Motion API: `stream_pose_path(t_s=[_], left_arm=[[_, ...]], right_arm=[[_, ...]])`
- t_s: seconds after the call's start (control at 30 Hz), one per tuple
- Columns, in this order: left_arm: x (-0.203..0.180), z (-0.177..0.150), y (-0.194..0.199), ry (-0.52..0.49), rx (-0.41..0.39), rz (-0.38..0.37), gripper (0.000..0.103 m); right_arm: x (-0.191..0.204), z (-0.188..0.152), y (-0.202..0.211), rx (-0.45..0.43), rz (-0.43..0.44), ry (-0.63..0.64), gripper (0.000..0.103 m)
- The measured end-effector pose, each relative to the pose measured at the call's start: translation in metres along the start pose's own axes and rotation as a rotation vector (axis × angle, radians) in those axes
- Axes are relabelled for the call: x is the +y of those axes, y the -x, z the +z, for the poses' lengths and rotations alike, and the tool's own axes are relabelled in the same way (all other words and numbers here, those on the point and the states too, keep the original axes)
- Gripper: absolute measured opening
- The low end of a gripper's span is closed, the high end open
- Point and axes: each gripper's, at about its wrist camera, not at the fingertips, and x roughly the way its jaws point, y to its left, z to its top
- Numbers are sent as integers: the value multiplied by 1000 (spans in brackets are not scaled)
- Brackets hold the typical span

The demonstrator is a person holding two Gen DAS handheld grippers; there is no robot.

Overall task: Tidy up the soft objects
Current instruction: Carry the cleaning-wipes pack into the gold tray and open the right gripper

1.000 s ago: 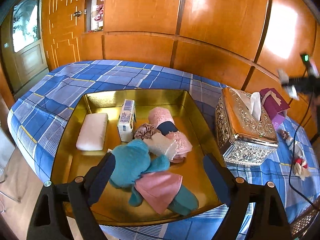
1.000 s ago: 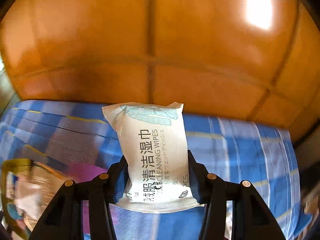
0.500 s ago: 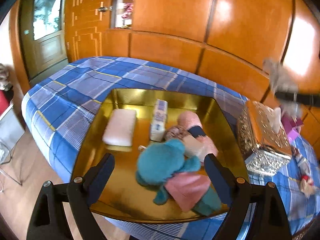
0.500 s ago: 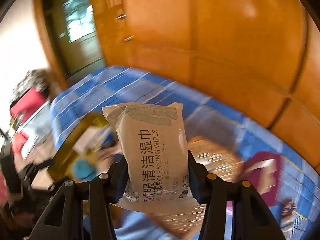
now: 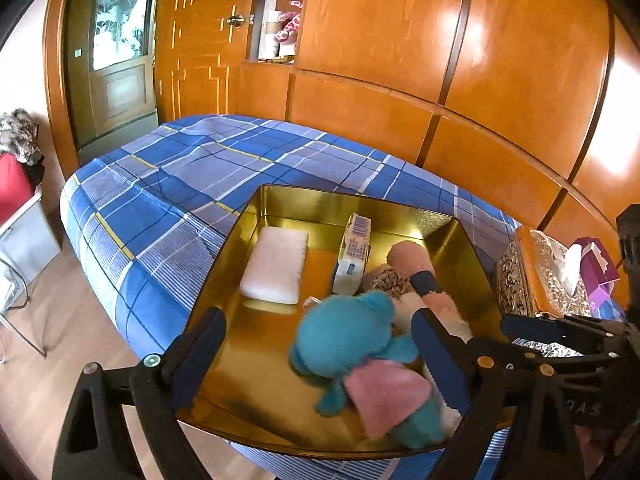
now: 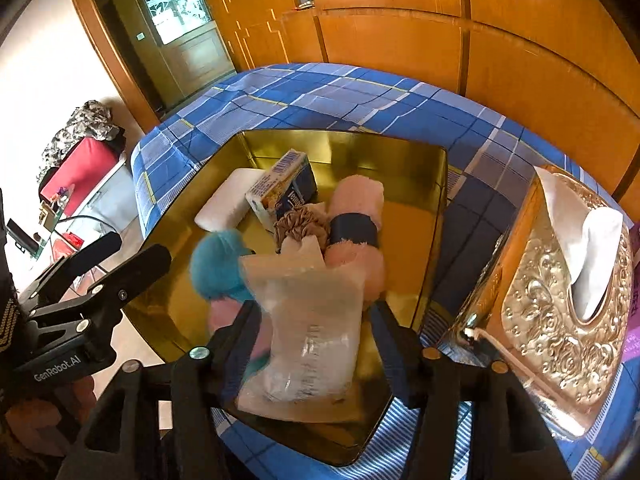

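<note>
Dropping the wipes pack (image 6: 310, 332) into the gold tray (image 6: 434, 208) looks like the step in hand: the right gripper (image 6: 316, 354) has its jaws spread wider than the pack, so the blurry pack sits loose between the fingers rather than pinched, right over the near end of the tray. Whether it's already resting on the stuff below or still in the air, I can't tell. Just beyond it in the tray are the teal plush toy (image 5: 344, 344) with its pink piece, a brownish scrunchie (image 6: 300, 226), a pink rolled towel (image 6: 356, 224) with a dark band, a small tissue pack (image 6: 280, 190) standing on edge and a white pad (image 5: 276, 264) on the far left. The left gripper (image 5: 320, 364) hangs over the near left edge of the tray, jaws wide apart, holding nothing. Off to the right on the blue plaid cloth (image 5: 180, 184) is a shiny embossed tissue box (image 6: 560, 320), with a purple box (image 5: 598, 270) past it. My guess for the next move: back the right gripper out without dragging the pack, then go for whatever soft thing is left outside the tray.
</note>
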Motion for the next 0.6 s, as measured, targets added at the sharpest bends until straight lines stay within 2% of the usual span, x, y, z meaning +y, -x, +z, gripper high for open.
stream_pose_path(t_s=[0.13,0.37,0.6], left_arm=[[-4,-1,2,-20,-7,-1,94],[-13,-2,6,-48,-16,-4,94],[-23,-5,11,-85,-28,-16,94]], right_arm=[[1,-8,10,-30,-7,10,59],[5,-23,32,-124,-109,43,59],[-2,-32,61,-224,-176,22,60]])
